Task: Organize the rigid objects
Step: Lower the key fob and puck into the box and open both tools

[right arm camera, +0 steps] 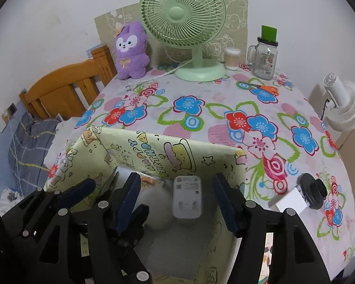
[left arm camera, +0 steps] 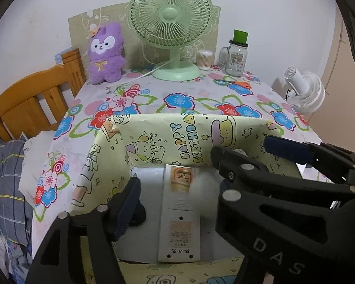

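Observation:
A yellow cartoon-print box (left arm camera: 153,127) (right arm camera: 168,151) sits at the near edge of the floral table. A white remote (left arm camera: 179,213) lies face down on its floor. A white plug adapter (right arm camera: 187,197) is in the air between my right fingers, touching neither pad. My left gripper (left arm camera: 177,196) is open over the remote, inside the box. My right gripper (right arm camera: 177,201) is open over the box, and its arm crosses the left wrist view (left arm camera: 284,189). Something white and blurred (right arm camera: 157,209) lies in the box.
A black-and-white device (right arm camera: 305,195) lies right of the box. Orange scissors (right arm camera: 267,88), a glass jar (right arm camera: 265,59), a cotton swab tub (right arm camera: 232,58), a green fan (right arm camera: 189,30) and a purple plush (right arm camera: 130,49) stand at the back. A white fan (right arm camera: 343,104) is at the right.

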The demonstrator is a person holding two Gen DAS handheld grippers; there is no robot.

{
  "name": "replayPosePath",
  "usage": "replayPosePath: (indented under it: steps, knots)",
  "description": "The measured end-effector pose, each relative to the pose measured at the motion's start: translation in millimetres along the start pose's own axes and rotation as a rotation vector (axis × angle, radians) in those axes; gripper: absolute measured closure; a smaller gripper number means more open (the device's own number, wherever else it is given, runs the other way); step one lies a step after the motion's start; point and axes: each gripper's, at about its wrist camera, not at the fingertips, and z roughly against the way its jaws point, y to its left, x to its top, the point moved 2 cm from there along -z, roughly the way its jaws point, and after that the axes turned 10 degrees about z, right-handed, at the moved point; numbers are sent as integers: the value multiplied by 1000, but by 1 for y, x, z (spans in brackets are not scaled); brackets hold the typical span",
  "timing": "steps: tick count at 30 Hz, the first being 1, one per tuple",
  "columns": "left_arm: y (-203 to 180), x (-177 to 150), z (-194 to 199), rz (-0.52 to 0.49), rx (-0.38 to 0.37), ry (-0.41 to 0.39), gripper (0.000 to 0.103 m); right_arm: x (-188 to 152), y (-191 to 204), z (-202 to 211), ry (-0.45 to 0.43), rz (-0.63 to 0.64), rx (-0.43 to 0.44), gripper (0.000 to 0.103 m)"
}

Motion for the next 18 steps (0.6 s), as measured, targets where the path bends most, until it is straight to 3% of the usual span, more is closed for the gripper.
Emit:
replayPosePath:
  steps: [2, 11, 18]
  knots:
    - [-1, 0, 4, -2, 15, -19, 19, -1, 0, 6, -13, 11, -18, 27]
    - [-6, -5, 17, -14, 26, -35, 16, -9, 2, 29, -54, 52, -77, 17]
    - [-14, -9, 29, -20, 32, -49, 15, -15, -1, 42, -60, 59, -88, 15]
